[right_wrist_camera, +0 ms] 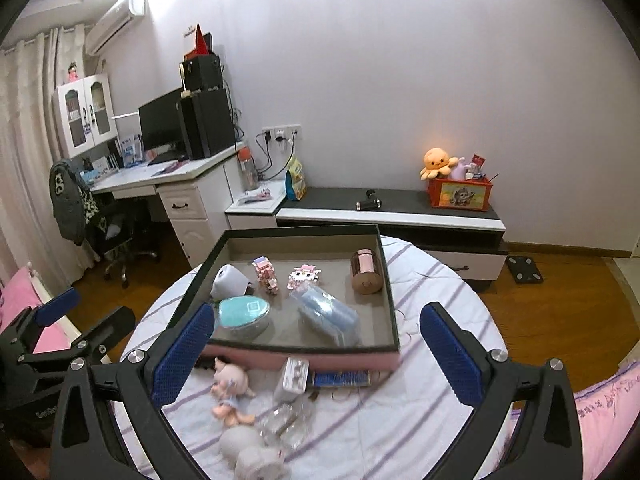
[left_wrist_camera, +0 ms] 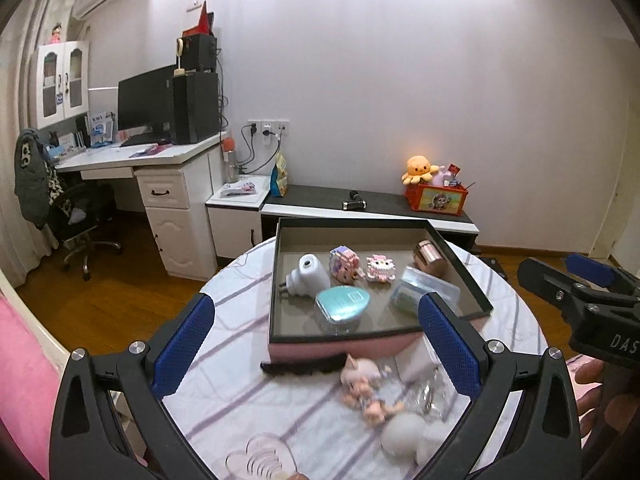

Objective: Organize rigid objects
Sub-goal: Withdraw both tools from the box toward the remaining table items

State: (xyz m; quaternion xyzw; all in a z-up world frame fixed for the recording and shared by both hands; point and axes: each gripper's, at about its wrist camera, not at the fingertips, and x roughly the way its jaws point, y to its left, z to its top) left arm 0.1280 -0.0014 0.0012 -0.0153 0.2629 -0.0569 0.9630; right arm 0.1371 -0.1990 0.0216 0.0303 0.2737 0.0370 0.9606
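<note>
A black-rimmed tray (left_wrist_camera: 352, 222) (right_wrist_camera: 304, 229) with pink sides stands on the round striped table (left_wrist_camera: 240, 392) (right_wrist_camera: 400, 420). In it lie a white plug device (left_wrist_camera: 308, 276), two block figures, a rose-gold cylinder (right_wrist_camera: 366, 272), a teal oval case (left_wrist_camera: 342, 304) and a wrapped blue pack (right_wrist_camera: 328, 314). In front of the tray lie a pink doll (left_wrist_camera: 364, 388) (right_wrist_camera: 230, 388), a black comb (left_wrist_camera: 304, 366), a blue brush (right_wrist_camera: 340, 379), a small white box (right_wrist_camera: 294, 374) and a clear crumpled wrapper (right_wrist_camera: 286, 420). My left gripper (left_wrist_camera: 320, 344) and right gripper (right_wrist_camera: 318, 356) hover side by side above the near table edge, both open and holding nothing.
A pale plush lump (left_wrist_camera: 404, 436) and a clear pink heart-shaped piece (left_wrist_camera: 260, 460) sit at the table's near edge. Behind the table are a low bench with an orange toy box (right_wrist_camera: 460, 194), a white desk (left_wrist_camera: 160, 184) and an office chair (left_wrist_camera: 80, 224). Pink bedding borders both sides.
</note>
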